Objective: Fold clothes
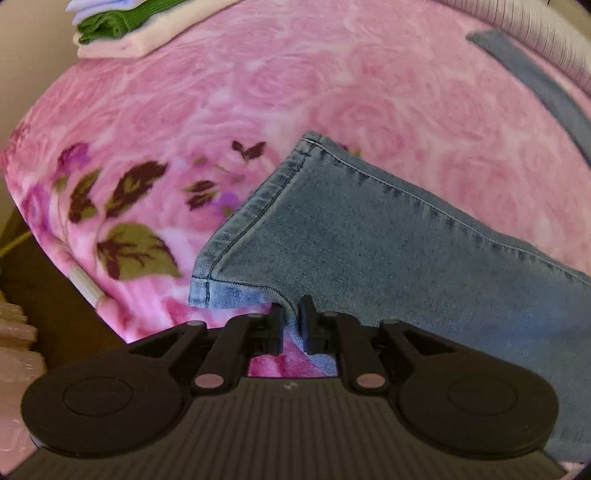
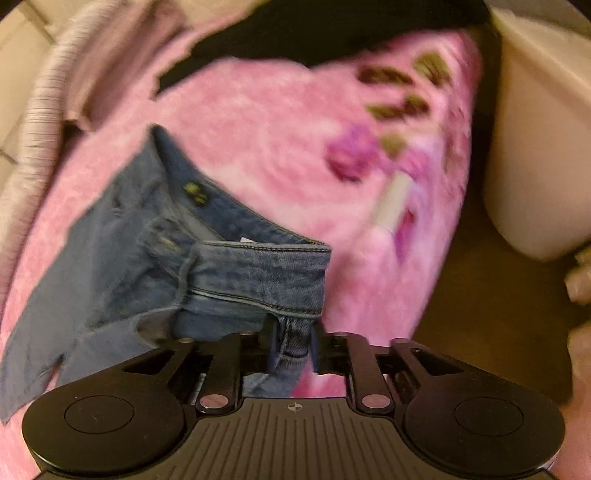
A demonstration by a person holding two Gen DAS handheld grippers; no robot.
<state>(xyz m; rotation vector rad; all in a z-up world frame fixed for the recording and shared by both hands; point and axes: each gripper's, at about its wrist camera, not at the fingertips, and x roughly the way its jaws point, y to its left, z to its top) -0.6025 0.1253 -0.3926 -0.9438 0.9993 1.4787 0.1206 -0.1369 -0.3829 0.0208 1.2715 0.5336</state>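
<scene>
While the jeans [image 1: 369, 251] are lying across the pink rose-print blanket [image 1: 258, 92], the left hand-held gripper [image 1: 291, 321] is pinching a leg hem. The right hand-held gripper [image 2: 291, 343] is gripping the waistband [image 2: 258, 273], where a small green label [image 2: 195, 192] is showing, unreadable. Folded clothes [image 1: 122, 29] are sitting at the blanket's far corner.
</scene>
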